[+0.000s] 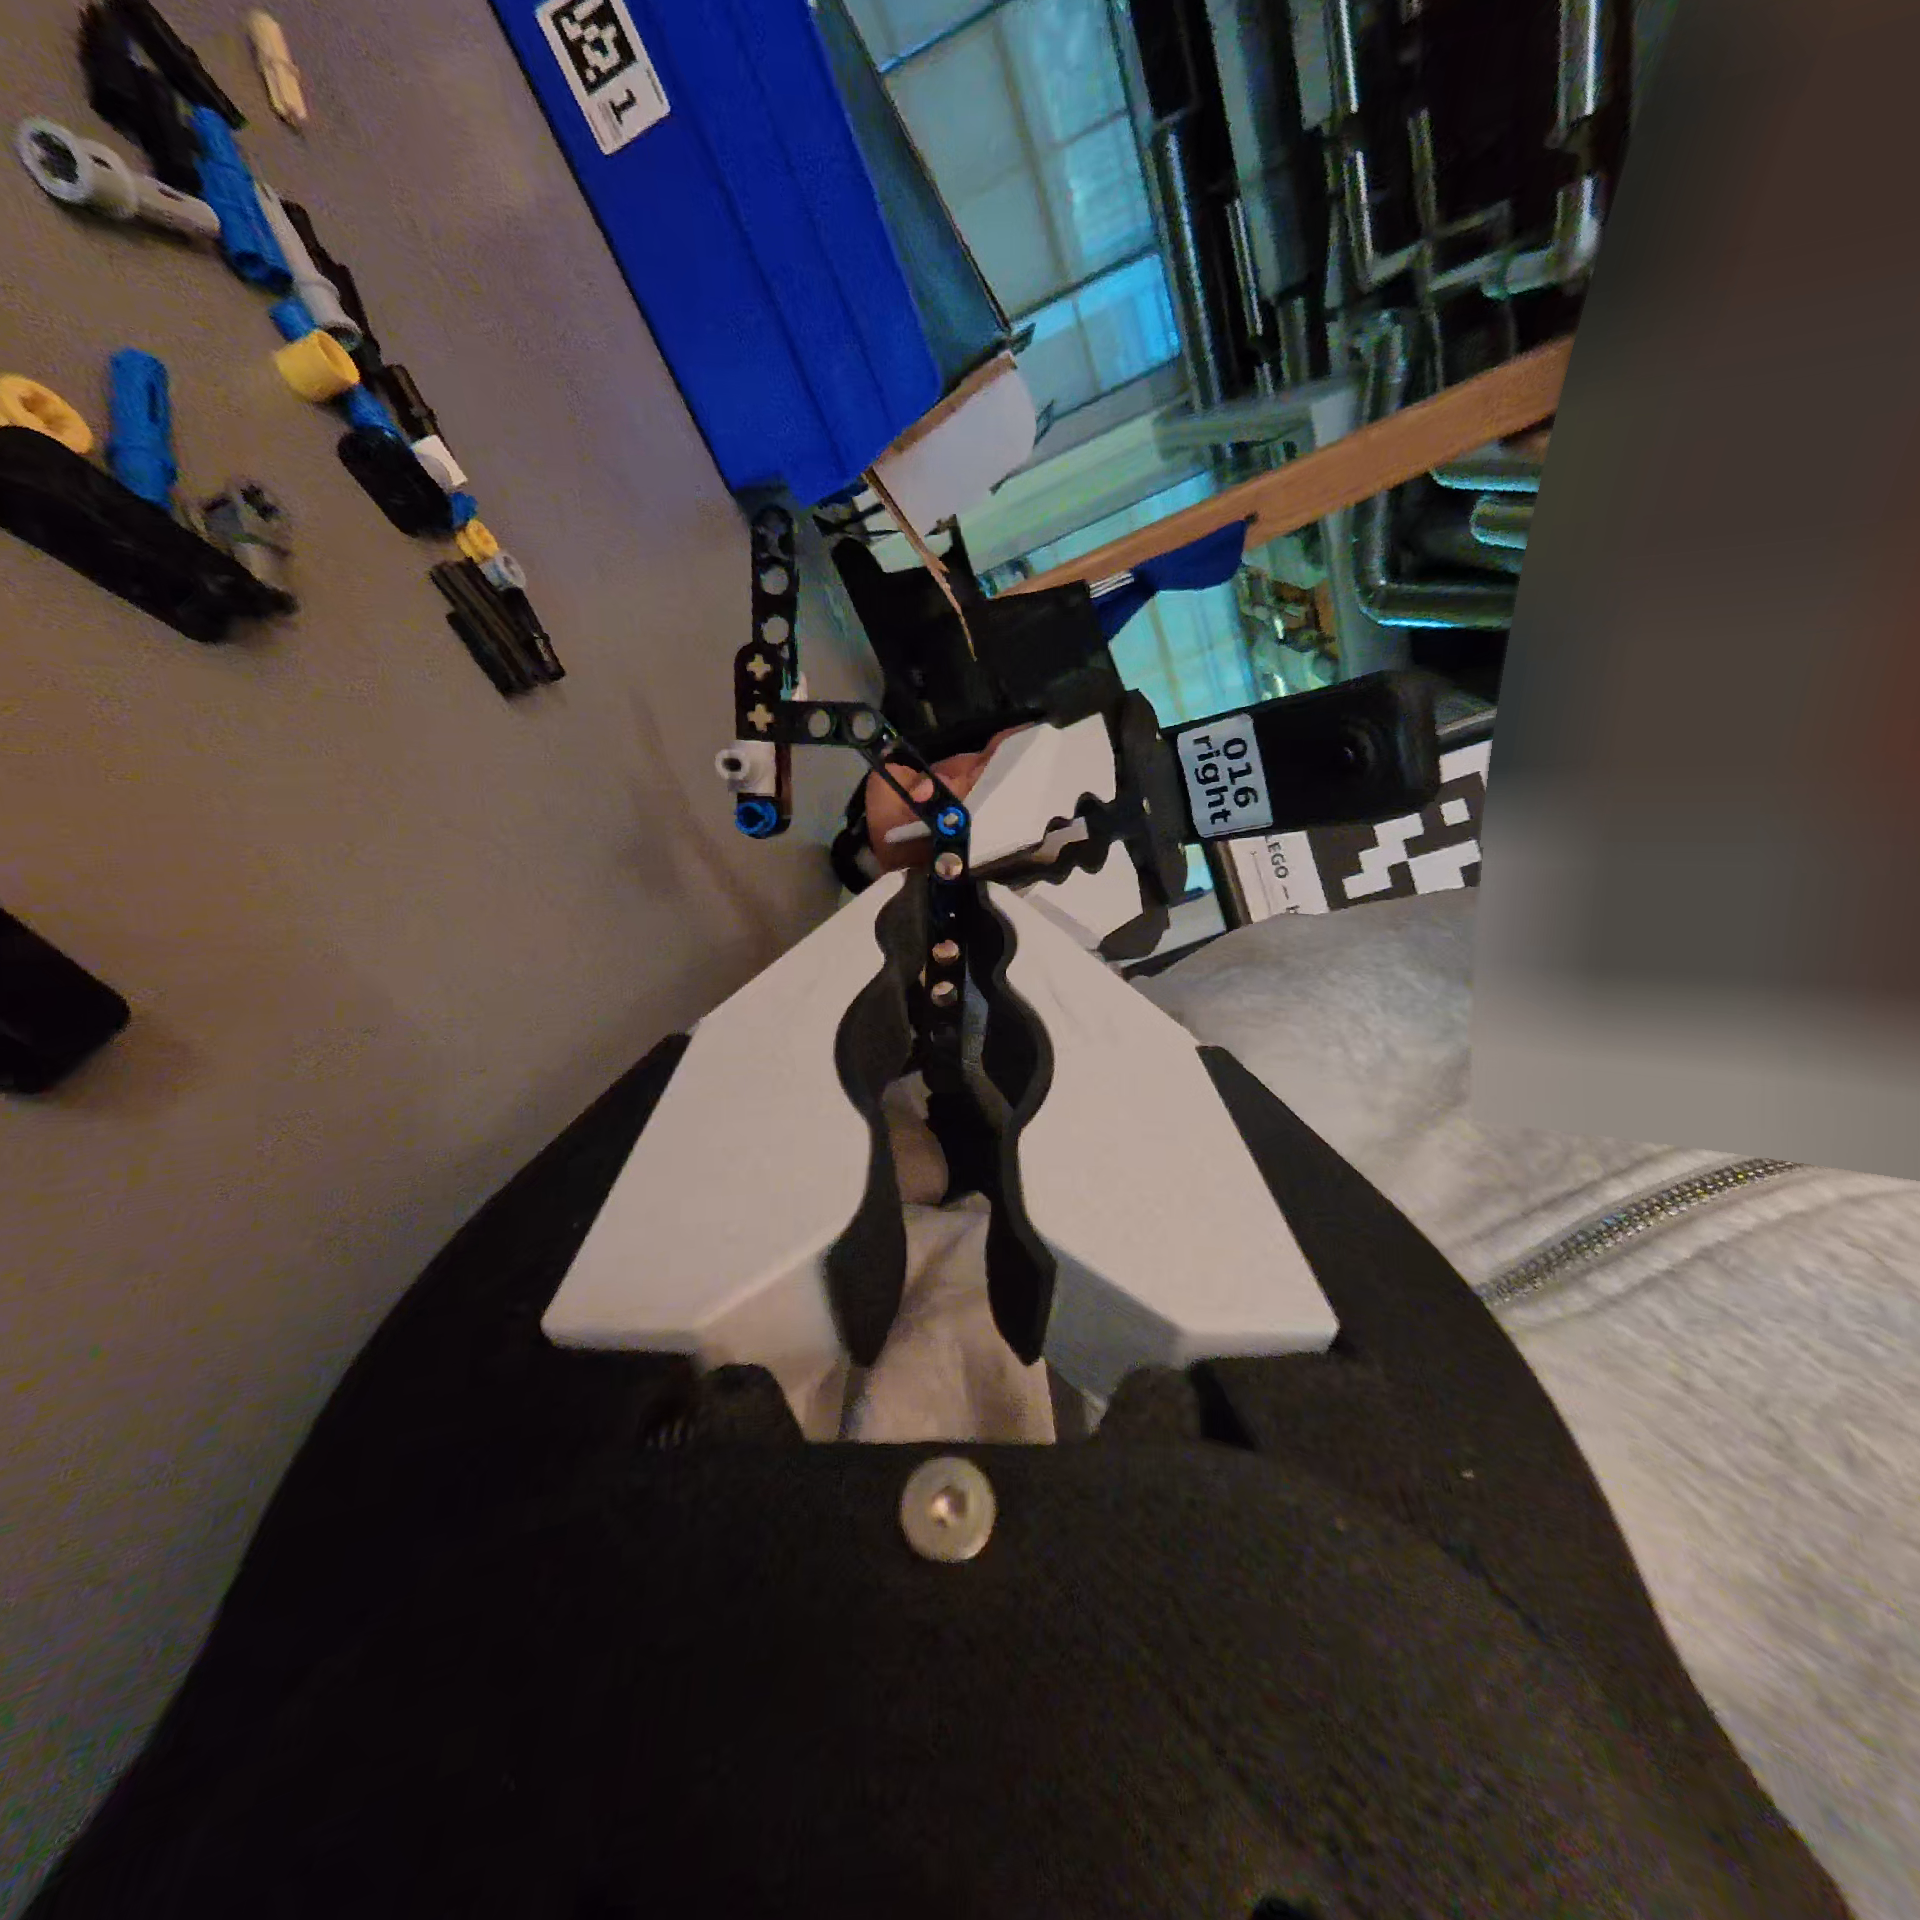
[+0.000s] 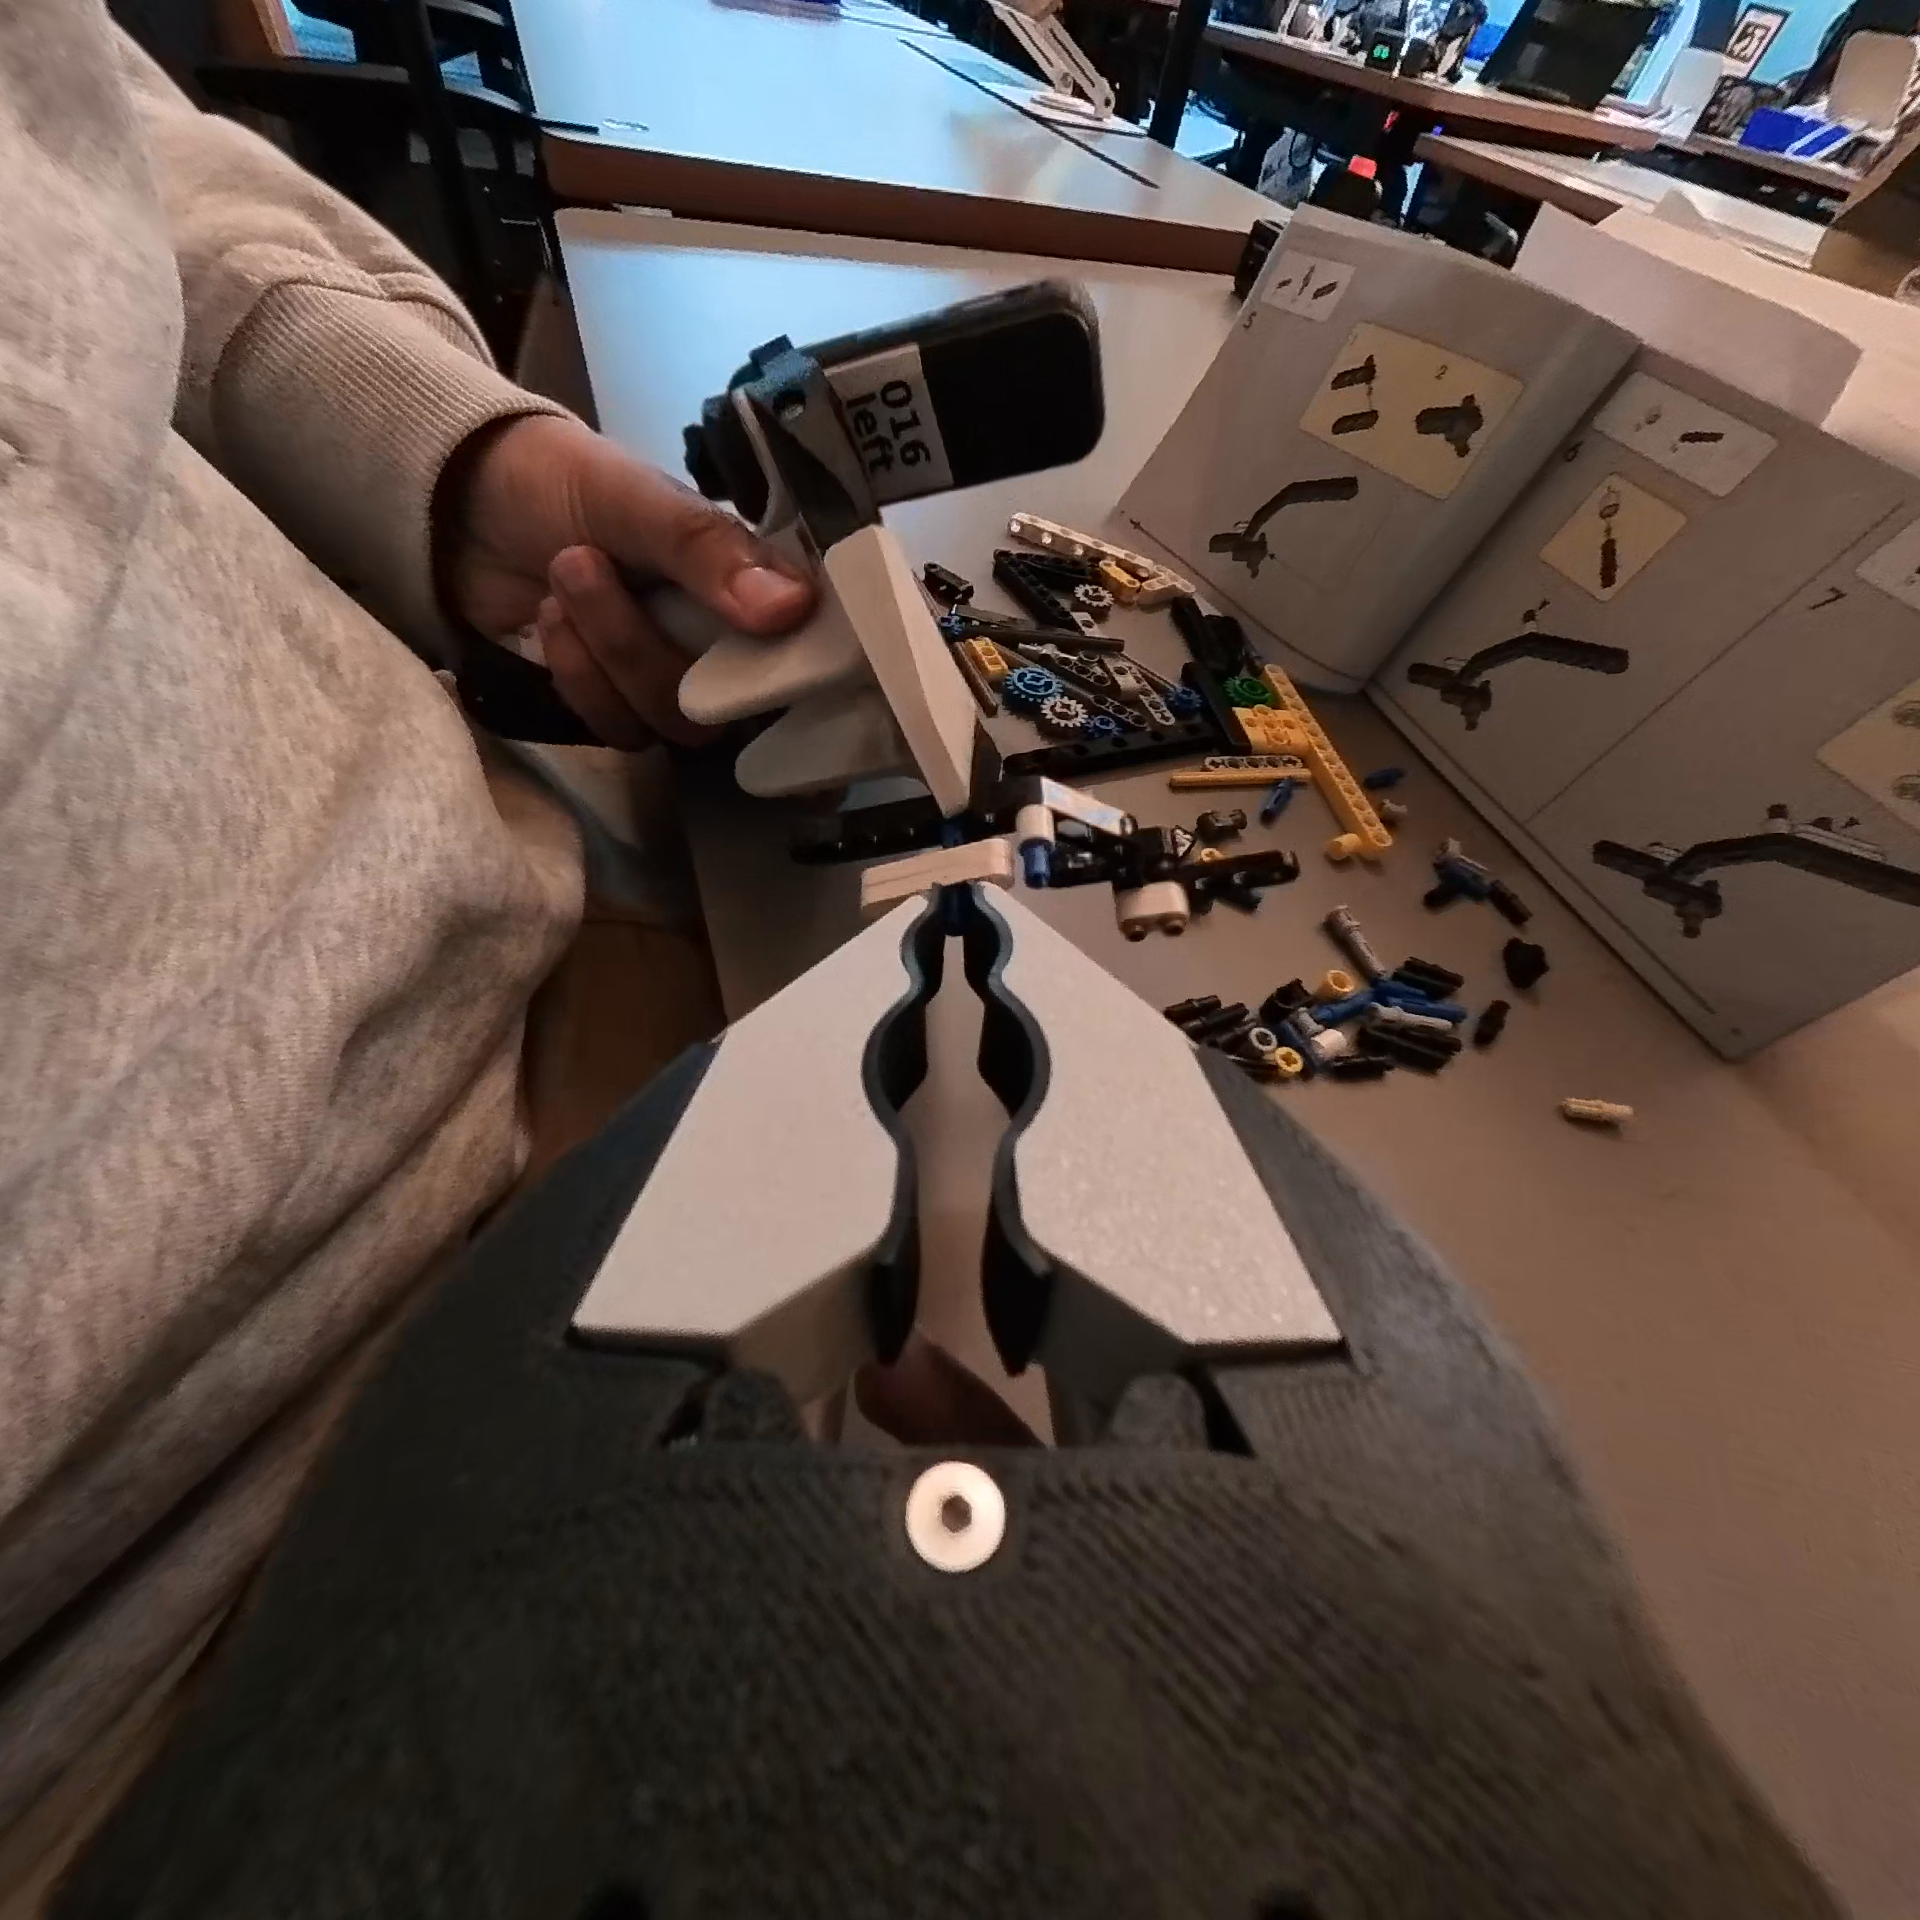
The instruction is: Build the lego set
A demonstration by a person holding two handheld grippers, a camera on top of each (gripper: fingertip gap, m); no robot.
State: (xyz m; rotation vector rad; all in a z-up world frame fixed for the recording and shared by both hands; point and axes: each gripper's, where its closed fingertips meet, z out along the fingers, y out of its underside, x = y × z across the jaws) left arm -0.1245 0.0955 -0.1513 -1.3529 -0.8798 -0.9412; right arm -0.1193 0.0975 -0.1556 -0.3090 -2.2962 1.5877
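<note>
My left gripper (image 1: 940, 883) is shut on a black lego beam assembly (image 1: 774, 623). The assembly sticks out past the fingertips, bends, and carries blue pins and a small white connector (image 1: 744, 765). My right gripper (image 2: 951, 912) is shut on a blue pin (image 2: 952, 902) that sits in a short white beam (image 2: 935, 871). It holds that beam against the black assembly (image 2: 883, 828) just below the left gripper's fingers (image 2: 914, 665). Both are held above the table. The right gripper also shows in the left wrist view (image 1: 925, 831), close to the assembly's blue pin.
Loose lego parts lie on the grey table (image 1: 312, 1039) in the left wrist view (image 1: 312, 312) and in two heaps in the right wrist view (image 2: 1340, 1018) (image 2: 1122, 675). An open instruction booklet (image 2: 1455, 520) stands behind them. A blue bin (image 1: 748, 229) stands at the back. A person's grey sleeve (image 2: 260, 727) is close by. My left and right fingertips are right by each other.
</note>
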